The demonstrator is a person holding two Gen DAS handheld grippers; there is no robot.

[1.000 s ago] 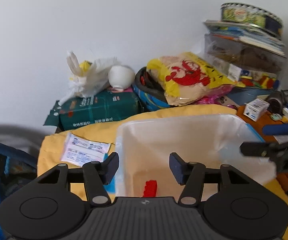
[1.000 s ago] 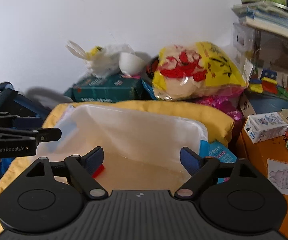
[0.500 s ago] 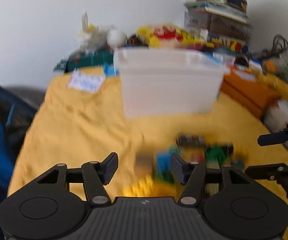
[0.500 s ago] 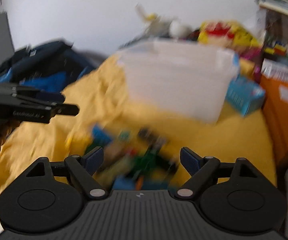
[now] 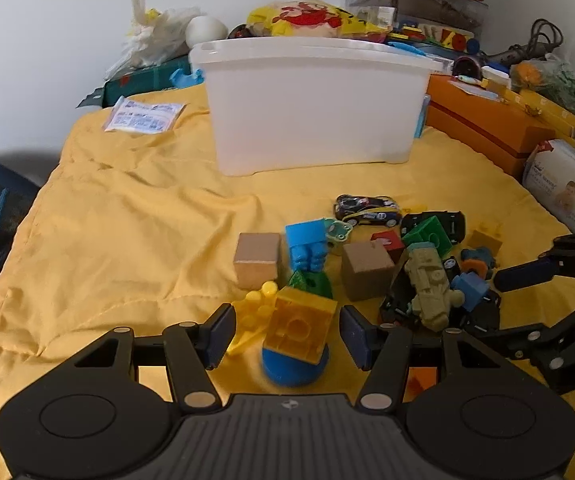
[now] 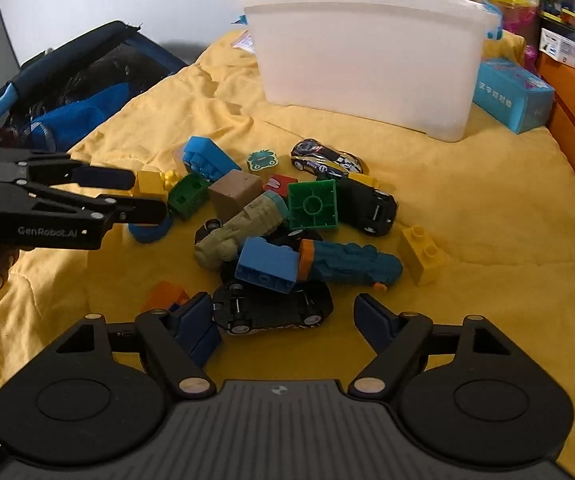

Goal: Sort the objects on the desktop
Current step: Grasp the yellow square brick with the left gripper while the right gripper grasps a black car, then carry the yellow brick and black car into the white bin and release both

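Note:
A pile of toys lies on the yellow cloth in front of a white plastic bin. My left gripper is open, its fingers either side of a translucent yellow block that rests on a blue round piece. My right gripper is open around an upturned black toy car. Nearby lie wooden cubes, a blue brick, a green brick, an olive toy train and a teal train.
Orange boxes and a wipes pack line the right side. A blue box sits beside the bin. A dark blue bag lies off the cloth's left edge. Clutter is stacked against the back wall.
Both grippers have pulled back from above the bin and dropped down to the toy pile on the cloth. Both stay open.

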